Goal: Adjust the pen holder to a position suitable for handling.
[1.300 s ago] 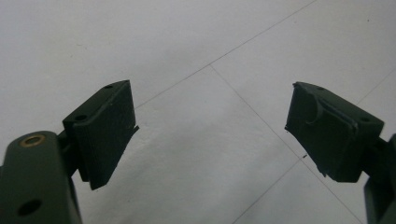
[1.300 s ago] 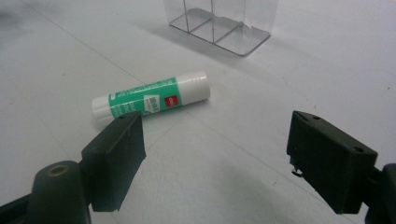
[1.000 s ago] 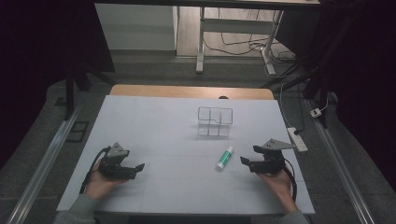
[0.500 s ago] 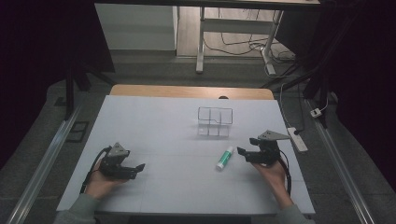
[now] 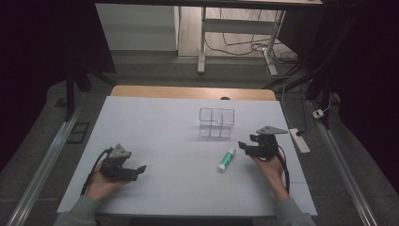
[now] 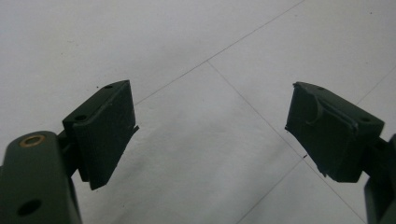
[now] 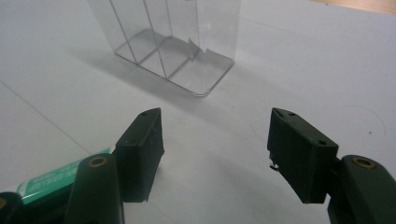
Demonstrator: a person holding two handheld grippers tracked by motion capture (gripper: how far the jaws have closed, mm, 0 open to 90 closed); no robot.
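Tube lies flat on the white table, near side of the clear box and apart from it. White cap end points toward the person, green-labelled body toward the box. In the right gripper view the green end peeks out behind the left jaw, outside the gap, not between the pads.

Right gripper sits just beside the tube, to its right, low over the table. Jaws spread but have just been narrowing; nothing between them. Bare table shows in the gap, box beyond.

Left gripper rests well apart at the near left, jaws wide, nothing in them; its own view shows only table seams.

Handling, by my judgement:
- Small plastic tube, surely light; no strain on the hold.
- Round and smooth, so likely to roll sideways on the sheet if nudged by one pad first.
- Rigid enough for a firm pinch; not fragile.
- Label surface may be slick; cap end is narrower and worse for purchase.

Where to take it: across the middle of the body, pads on opposite sides of the barrel, jaws square to its long axis. Gripper first has to shift left so the tube lies inside the gap. Box looks thin-walled, light, divided into compartments; easy to knock askew.
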